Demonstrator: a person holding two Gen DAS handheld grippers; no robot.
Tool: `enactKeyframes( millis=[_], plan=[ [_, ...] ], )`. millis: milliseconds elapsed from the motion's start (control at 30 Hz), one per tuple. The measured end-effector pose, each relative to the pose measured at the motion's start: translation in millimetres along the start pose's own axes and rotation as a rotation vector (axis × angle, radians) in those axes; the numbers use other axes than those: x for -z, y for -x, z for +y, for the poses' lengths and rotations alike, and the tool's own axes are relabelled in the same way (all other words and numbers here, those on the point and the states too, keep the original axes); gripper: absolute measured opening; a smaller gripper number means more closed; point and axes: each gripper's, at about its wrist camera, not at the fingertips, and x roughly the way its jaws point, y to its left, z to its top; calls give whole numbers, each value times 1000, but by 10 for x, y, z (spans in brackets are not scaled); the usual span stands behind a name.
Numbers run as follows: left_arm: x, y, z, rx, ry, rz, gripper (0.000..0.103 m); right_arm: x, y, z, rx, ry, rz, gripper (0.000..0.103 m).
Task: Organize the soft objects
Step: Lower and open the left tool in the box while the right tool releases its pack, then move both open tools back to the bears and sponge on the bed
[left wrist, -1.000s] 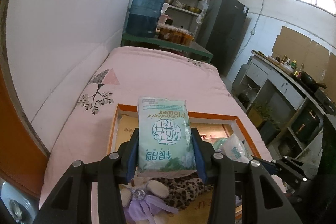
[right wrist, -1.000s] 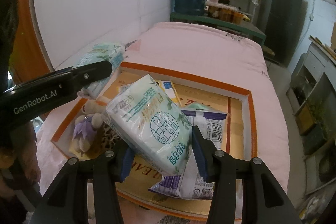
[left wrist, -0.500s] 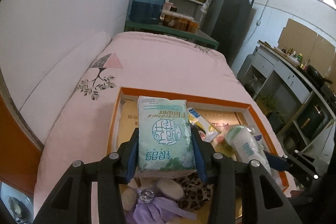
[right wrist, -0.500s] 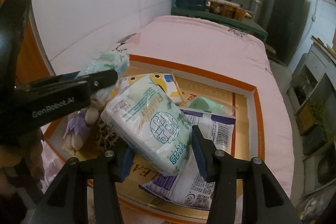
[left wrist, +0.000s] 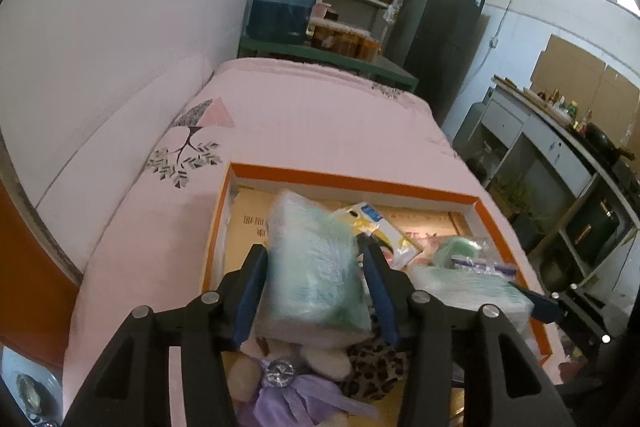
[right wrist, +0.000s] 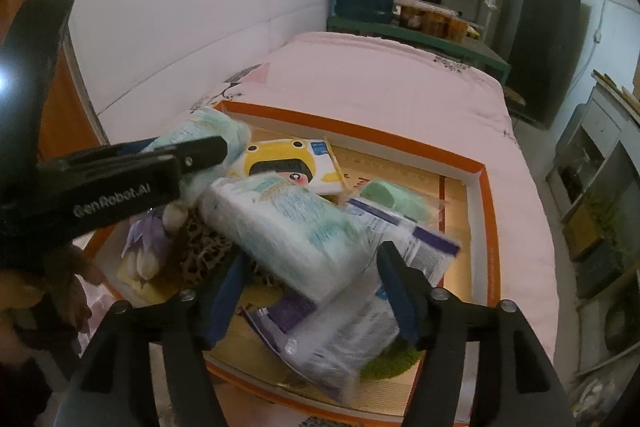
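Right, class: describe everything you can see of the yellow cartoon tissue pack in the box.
The yellow cartoon tissue pack is a flat, soft plastic-wrapped packet printed with a dark-haired, rosy-cheeked face in a yellow hood, with a blue label at one corner. It lies tilted in the orange-rimmed box, toward the far wall, and the pale green tissue pack overlaps its near edge.

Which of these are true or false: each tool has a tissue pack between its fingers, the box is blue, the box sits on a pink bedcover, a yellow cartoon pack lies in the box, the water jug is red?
1. Each tool, left and right, has a tissue pack between its fingers. True.
2. The box is blue. False: its rim is orange.
3. The box sits on a pink bedcover. True.
4. A yellow cartoon pack lies in the box. True.
5. The water jug is red. False: it is blue.
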Motion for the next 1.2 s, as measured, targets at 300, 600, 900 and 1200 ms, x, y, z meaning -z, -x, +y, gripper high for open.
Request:
enactKeyframes(
  millis=[300, 600, 900, 1200],
  plan=[
    [-36, 186, -71, 38, -3, -38, 53, 51, 73, 19, 8, 3, 1, 70],
    [-17, 366, -144, 46, -20, -55, 53, 81, 257, 19, 4, -14, -22, 70],
    [24, 564, -238, 43, -44, -71, 53, 144, 417, 44, -1, -24, -31, 70],
    [87, 761, -304, 37, -65, -84, 53, 219, 585, 59, -11, -43, -42, 70]
  ],
)
